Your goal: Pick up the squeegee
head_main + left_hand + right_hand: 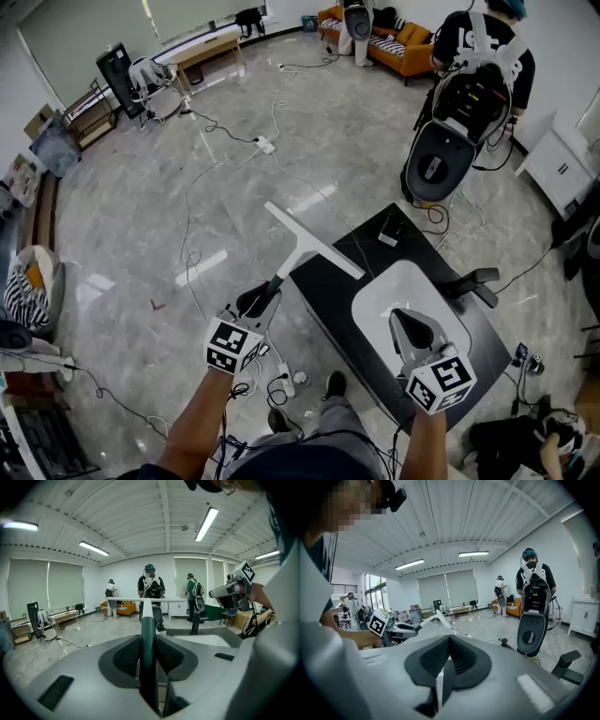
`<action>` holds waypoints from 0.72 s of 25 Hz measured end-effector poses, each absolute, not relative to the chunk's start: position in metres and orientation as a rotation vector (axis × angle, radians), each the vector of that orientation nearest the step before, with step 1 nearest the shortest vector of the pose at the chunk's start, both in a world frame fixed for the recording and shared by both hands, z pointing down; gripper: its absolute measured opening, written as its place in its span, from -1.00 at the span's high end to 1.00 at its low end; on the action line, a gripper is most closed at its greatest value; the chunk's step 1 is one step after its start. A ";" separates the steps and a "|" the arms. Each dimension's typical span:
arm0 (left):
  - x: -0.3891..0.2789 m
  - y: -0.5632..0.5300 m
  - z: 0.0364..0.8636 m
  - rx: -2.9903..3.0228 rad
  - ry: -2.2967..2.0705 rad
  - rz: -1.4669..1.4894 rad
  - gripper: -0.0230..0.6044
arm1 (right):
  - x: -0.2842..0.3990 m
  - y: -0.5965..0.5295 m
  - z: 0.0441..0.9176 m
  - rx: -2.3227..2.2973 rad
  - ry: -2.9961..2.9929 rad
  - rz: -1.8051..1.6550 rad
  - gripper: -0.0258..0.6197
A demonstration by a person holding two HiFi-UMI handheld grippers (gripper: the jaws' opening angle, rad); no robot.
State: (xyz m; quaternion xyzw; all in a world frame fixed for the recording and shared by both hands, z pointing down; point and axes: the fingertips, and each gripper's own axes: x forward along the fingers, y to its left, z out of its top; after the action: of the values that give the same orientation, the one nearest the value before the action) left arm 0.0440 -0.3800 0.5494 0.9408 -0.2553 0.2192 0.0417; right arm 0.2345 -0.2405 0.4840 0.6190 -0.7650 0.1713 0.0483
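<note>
The floor (169, 187) is polished, marble-look stone or tile, glossy with window glare. The squeegee (314, 242) has a smooth white head, probably plastic, and a dark green satin handle. The left gripper (262, 298) has a matt grey plastic shell, and its pads (125, 657) are black ribbed rubber. The table (323, 286) top is matt black.

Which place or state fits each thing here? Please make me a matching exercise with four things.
Things:
1 squeegee
2 right gripper
3 orange sofa
4 black table

Places or states:
A at the far end of the room
B bears a white panel
C clamped in the jaws of the left gripper
D jaws together, nothing between them

Pairs: 1-C, 2-D, 3-A, 4-B
</note>
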 end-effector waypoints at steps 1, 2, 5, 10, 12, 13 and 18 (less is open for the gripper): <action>0.039 -0.377 0.543 2.885 -0.788 0.661 0.62 | 0.231 -0.238 0.480 1.885 -2.334 0.515 0.89; 0.033 -0.374 0.537 2.890 -0.795 0.652 0.62 | 0.227 -0.235 0.476 1.885 -2.337 0.510 0.89; 0.018 -0.366 0.519 2.908 -0.813 0.629 0.62 | 0.216 -0.230 0.466 1.883 -2.344 0.491 0.89; -0.011 -0.357 0.493 2.934 -0.850 0.598 0.62 | 0.200 -0.220 0.448 1.895 -2.347 0.452 0.89; -0.017 -0.349 0.482 2.942 -0.873 0.581 0.62 | 0.199 -0.212 0.441 1.890 -2.350 0.433 0.89; -0.016 -0.341 0.476 2.945 -0.885 0.573 0.62 | 0.202 -0.204 0.438 1.886 -2.353 0.424 0.89; -0.009 -0.293 0.449 2.971 -0.933 0.547 0.62 | 0.215 -0.160 0.422 1.846 -2.366 0.378 0.89</action>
State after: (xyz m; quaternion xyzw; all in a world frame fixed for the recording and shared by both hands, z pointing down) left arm -0.0087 -0.2929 0.4493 0.9396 -0.2951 0.1730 -0.0102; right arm 0.2153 -0.1595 0.4217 0.6092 -0.7809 0.1247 0.0586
